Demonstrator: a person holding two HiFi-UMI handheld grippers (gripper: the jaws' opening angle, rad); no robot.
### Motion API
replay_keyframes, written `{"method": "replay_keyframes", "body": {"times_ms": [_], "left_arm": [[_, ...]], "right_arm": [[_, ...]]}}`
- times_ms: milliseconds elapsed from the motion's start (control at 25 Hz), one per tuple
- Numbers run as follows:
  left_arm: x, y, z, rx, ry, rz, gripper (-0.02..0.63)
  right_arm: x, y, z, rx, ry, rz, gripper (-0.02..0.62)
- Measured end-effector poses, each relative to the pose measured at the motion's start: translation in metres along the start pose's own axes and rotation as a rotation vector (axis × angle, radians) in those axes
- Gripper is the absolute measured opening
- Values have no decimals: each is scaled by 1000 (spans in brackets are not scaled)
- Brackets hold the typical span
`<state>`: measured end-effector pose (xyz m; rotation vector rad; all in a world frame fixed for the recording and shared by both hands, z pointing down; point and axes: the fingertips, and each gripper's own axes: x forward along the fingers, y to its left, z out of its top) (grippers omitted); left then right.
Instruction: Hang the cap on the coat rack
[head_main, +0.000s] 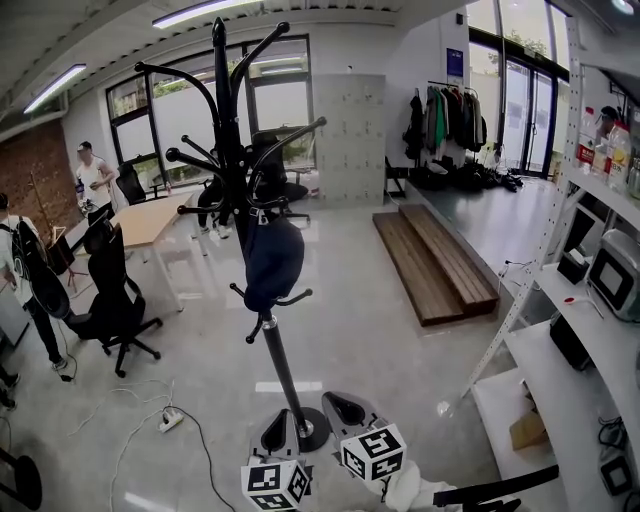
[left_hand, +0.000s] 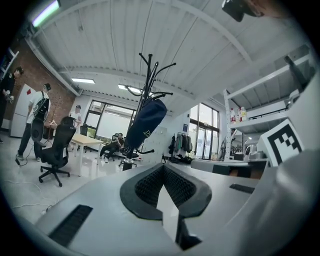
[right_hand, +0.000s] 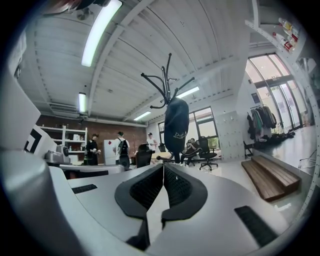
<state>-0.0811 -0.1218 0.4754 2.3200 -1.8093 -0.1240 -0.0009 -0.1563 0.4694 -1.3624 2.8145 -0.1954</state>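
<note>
1. The shelves (head_main: 560, 345) fill the right edge of the head view. A wooden platform (head_main: 435, 255) lies right of centre, and both are well apart from the work.
2. The coat rack (head_main: 284, 372) stands upright at frame centre, its base just above the two grippers. Both gripper views show it straight ahead, with nothing between.
3. An office chair (head_main: 112, 290) and a table (head_main: 150, 218) sit at the left, with people near them, clear of the rack.
4. The cap (head_main: 272, 262) hangs from a hook at mid-pole, its long axis nearly vertical. It lies up and ahead of both tools. The hanging looks done.
5. The left gripper (left_hand: 163, 175) and the right gripper (right_hand: 163, 172) are both clenched on nothing, pads pressed together. The left one looks slightly nearer the base.
6. A power strip (head_main: 170, 420) with its cord lies on the floor at lower left.
</note>
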Motion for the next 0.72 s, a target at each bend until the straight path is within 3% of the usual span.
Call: {"method": "replay_keyframes", "body": {"times_ms": [720], "left_arm": [[9,11,0,-1,4,8,2]], "right_arm": [[13,-8,-7,-14,17,-24,14]]}}
